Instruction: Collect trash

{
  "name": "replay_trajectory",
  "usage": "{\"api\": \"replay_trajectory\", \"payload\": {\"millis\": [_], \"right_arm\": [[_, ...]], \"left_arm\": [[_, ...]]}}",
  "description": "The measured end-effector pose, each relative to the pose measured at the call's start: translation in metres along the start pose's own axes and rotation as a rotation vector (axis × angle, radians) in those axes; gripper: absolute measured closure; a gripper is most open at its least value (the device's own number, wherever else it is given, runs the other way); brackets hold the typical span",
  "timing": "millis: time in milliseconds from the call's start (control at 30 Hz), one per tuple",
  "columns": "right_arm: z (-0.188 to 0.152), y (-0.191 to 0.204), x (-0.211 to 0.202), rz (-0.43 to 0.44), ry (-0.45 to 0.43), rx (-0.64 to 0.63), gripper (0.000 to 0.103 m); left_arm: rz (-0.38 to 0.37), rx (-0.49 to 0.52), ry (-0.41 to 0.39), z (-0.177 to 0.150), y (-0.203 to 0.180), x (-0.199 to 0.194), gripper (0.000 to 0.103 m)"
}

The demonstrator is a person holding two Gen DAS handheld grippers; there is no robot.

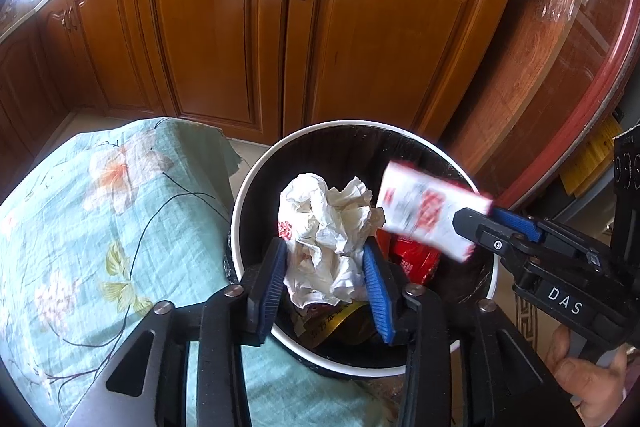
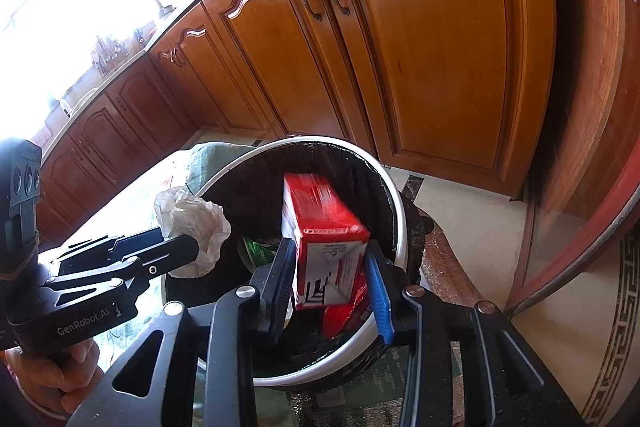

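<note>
A round trash bin (image 1: 256,171) with a white rim and black liner stands on the floor; it also shows in the right wrist view (image 2: 394,211). My left gripper (image 1: 326,263) is shut on a crumpled white plastic bag (image 1: 332,223) and holds it over the bin; the bag also shows in the right wrist view (image 2: 192,219). My right gripper (image 2: 332,267) is shut on a red and white carton (image 2: 324,235) over the bin mouth. The carton is blurred in the left wrist view (image 1: 428,211). Red wrappers (image 1: 416,259) lie inside the bin.
A seat covered in a teal floral cloth (image 1: 100,227) stands left of the bin. Brown wooden cabinet doors (image 1: 224,39) run behind it under a pale counter. A round glass tabletop with a red edge (image 1: 600,67) curves in on the right.
</note>
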State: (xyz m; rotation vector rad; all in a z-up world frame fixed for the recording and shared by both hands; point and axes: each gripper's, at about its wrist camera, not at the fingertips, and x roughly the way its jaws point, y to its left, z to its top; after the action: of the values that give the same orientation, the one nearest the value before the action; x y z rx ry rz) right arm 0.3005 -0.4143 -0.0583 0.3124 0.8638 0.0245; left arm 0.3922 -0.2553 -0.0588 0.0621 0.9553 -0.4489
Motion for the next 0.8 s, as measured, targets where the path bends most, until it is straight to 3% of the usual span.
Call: {"api": "replay_trajectory", "payload": {"millis": [100,167,367,567,700,800], "right_arm": [[0.0,-0.004,-0.002,0.013,-0.011,0.018,0.052],[-0.001,-0.005,-0.005,0.014,-0.022,0.025,0.051],[-0.005,0.0,-0.014,0.033,-0.036,0.034,0.046],[-0.011,0.012,-0.028,0.06,-0.066,0.04,0.032],[-0.023,0.023,-0.044,0.088,-0.112,0.055,0.014],[-0.037,0.034,-0.055,0.105,-0.139,0.067,0.005]], "left_arm": [[-0.001,-0.007,-0.009,-0.001,0.001,-0.005,0.052],[-0.001,-0.015,-0.016,-0.002,0.003,-0.009,0.046],[-0.007,-0.049,-0.037,-0.011,0.014,-0.023,0.042],[-0.009,-0.087,-0.057,-0.03,0.027,-0.046,0.04],[-0.023,-0.128,-0.086,-0.046,0.039,-0.068,0.038],[-0.024,-0.16,-0.128,-0.065,0.049,-0.088,0.03]]}}
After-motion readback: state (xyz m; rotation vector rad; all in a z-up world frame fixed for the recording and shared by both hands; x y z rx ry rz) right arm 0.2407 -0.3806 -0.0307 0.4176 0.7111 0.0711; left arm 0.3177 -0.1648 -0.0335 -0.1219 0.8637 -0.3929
